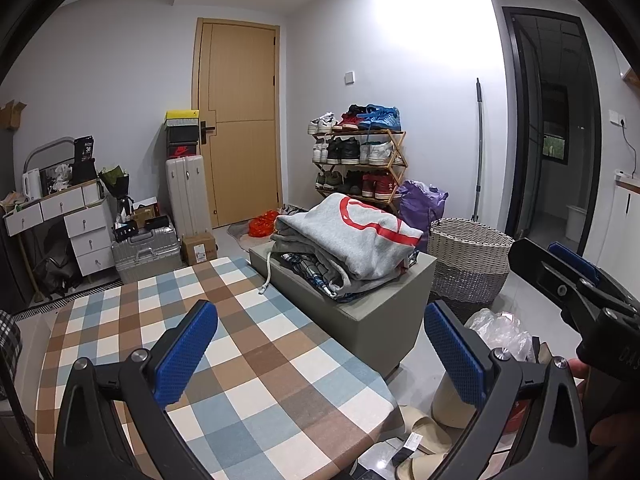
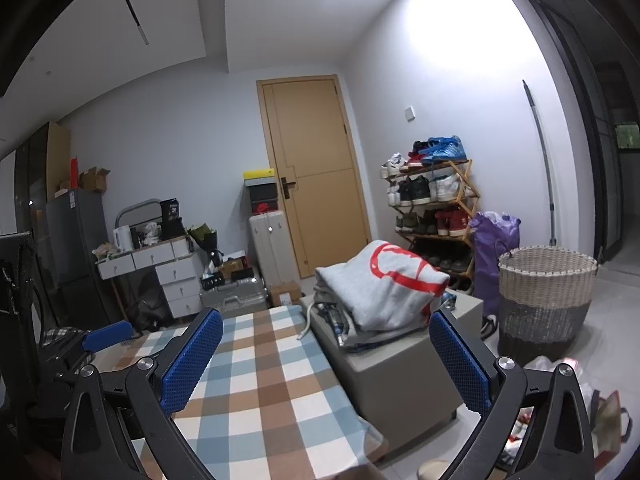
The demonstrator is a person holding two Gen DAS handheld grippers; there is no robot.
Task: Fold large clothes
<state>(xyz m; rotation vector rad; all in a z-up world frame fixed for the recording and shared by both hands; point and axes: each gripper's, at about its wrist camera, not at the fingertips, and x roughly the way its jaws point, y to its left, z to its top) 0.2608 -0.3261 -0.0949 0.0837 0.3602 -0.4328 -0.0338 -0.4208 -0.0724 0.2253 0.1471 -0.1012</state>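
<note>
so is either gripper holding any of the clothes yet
No. Both the left gripper and the right gripper are open with nothing between their fingers. The grey sweatshirt lies untouched on the pile on the grey bench.

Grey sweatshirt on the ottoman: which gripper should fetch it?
Right, probably. The right gripper is open, with the grey sweatshirt between its fingers; the left gripper, also open, points more over the checked table.

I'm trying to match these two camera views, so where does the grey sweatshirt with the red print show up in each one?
Left wrist view: the grey sweatshirt lies right of centre, on the grey bench.
Right wrist view: the grey sweatshirt lies right of centre, on the same bench.
Shared landmark: the woven basket, to its right in both.
</note>
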